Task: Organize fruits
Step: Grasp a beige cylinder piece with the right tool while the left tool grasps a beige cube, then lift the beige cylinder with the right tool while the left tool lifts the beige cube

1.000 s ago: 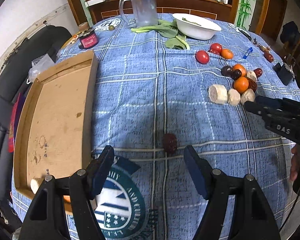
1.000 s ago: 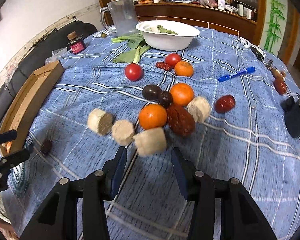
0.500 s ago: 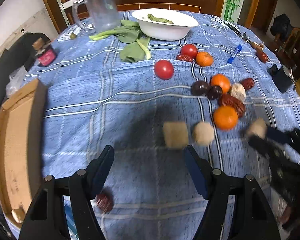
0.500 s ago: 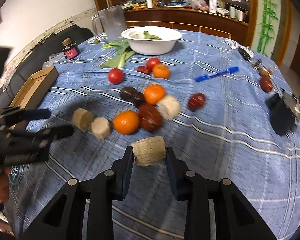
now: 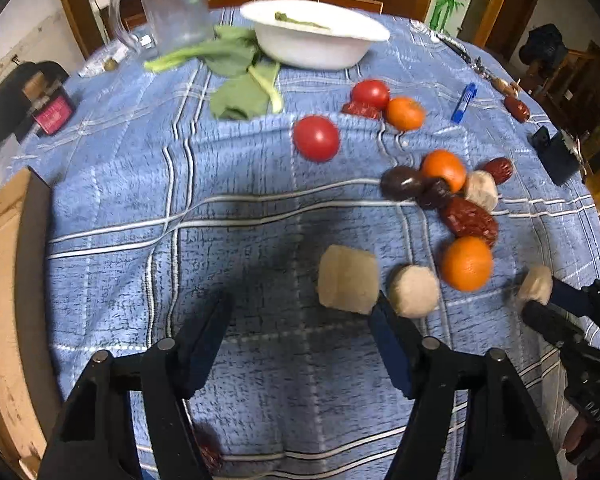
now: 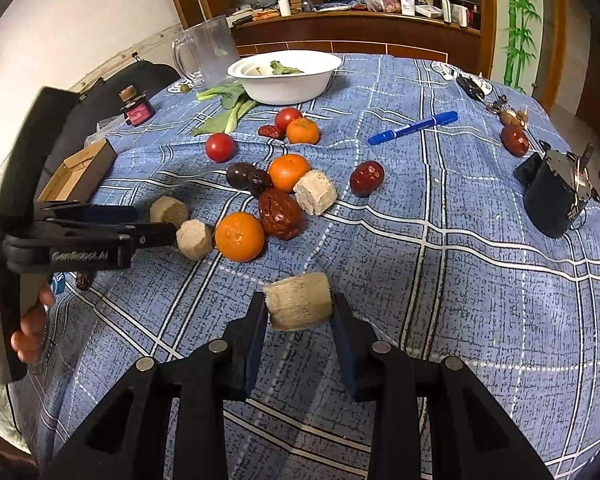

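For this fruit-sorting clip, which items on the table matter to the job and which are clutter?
Job: beige cut chunk gripped in right gripper; three more beige chunks; orange tangerines; red tomatoes; dark red dates; brown cardboard tray; open left gripper.

Clutter: blue marker pen; clear plastic jug; white bowl.

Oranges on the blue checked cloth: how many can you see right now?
3. Nearest round orange beside the wrinkled dark red date; middle orange against the pale beige chunk; far orange next to a red tomato. None looks hidden.
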`<state>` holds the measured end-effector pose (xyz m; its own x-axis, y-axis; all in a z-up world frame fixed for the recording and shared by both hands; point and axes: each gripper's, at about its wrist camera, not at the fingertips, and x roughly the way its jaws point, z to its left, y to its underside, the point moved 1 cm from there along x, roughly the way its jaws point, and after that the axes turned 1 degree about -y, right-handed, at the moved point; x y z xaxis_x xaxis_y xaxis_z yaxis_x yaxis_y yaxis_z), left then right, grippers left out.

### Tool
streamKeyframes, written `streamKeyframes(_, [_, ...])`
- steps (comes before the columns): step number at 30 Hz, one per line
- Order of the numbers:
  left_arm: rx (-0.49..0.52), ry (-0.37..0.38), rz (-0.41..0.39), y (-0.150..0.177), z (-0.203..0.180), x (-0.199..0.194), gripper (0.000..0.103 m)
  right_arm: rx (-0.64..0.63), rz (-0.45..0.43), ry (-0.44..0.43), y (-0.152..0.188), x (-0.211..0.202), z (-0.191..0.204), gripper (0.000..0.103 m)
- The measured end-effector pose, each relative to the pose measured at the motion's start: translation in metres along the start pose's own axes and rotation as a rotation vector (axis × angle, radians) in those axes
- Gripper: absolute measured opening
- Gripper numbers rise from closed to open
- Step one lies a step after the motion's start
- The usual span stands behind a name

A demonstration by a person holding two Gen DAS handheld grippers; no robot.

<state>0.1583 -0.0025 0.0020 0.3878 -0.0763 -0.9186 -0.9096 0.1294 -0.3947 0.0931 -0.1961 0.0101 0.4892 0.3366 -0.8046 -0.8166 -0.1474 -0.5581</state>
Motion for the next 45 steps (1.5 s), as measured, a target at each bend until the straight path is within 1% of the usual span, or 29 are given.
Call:
streamKeyframes(1, [0.019,-0.012,-0.010,0.001,-0.001,0.000,0.063,0.004,0.000,-0.002,0.000,0.000,-0.001,0.034])
streamKeyframes(2, [0.041,-0.027,-0.019,0.001,-0.004,0.000,0.062,0.006,0.000,-0.002,0.001,0.000,-0.001,0.034])
streamKeyframes(3, [0.044,-0.025,-0.027,0.001,-0.005,0.000,0.061,0.006,0.000,0.000,0.001,0.001,-0.001,0.034])
streamKeyframes(5, [0.036,-0.025,-0.049,-0.002,-0.006,0.000,0.051,0.008,0.008,0.005,0.002,0.003,-0.001,0.034])
streamKeyframes(7, [0.021,-0.014,-0.062,-0.006,-0.004,0.000,0.044,0.011,0.016,0.010,0.002,0.005,0.000,0.034])
streamKeyframes(9, [0.007,-0.004,-0.058,-0.011,-0.005,0.001,0.042,0.011,0.019,0.016,0.003,0.007,0.001,0.034])
streamKeyframes(10, [0.006,0.001,-0.061,-0.012,-0.006,0.001,0.037,0.010,0.020,0.019,0.003,0.007,0.001,0.034])
streamKeyframes(12, [0.020,-0.017,-0.069,-0.012,-0.008,0.002,0.030,0.008,0.016,0.025,0.003,0.008,0.001,0.034])
streamKeyframes(13, [0.019,-0.013,-0.075,-0.011,-0.008,0.001,0.024,0.007,0.016,0.027,0.002,0.008,0.001,0.034])
streamKeyframes(15, [0.001,0.001,-0.078,-0.008,-0.005,-0.002,0.023,0.003,0.010,0.038,0.003,0.006,0.002,0.034])
streamKeyframes(17, [-0.005,-0.007,-0.080,-0.004,-0.003,-0.005,0.022,-0.008,0.004,0.047,0.005,0.004,0.004,0.034])
streamKeyframes(20, [-0.016,0.040,-0.073,0.008,0.001,-0.012,0.022,-0.010,0.001,0.055,0.009,0.000,0.005,0.034])
streamKeyframes(24, [-0.017,0.077,-0.073,0.025,0.005,-0.023,0.022,0.001,-0.006,0.062,0.014,-0.007,0.008,0.034])
streamKeyframes(28, [0.008,0.069,-0.074,0.041,0.002,-0.034,0.022,0.002,-0.004,0.079,0.024,-0.013,0.014,0.034])
streamKeyframes(31, [0.043,0.071,-0.079,0.053,-0.004,-0.041,0.022,0.031,0.010,0.084,0.034,-0.018,0.017,0.034])
streamKeyframes(35, [0.088,0.072,-0.081,0.070,-0.012,-0.046,0.022,0.046,0.032,0.116,0.048,-0.027,0.022,0.034])
streamKeyframes(41, [0.117,0.075,-0.080,0.082,-0.015,-0.049,0.022,0.082,0.015,0.155,0.059,-0.044,0.028,0.034])
streamKeyframes(45, [0.132,0.080,-0.096,0.087,-0.015,-0.056,0.022,0.091,0.007,0.169,0.061,-0.050,0.036,0.034])
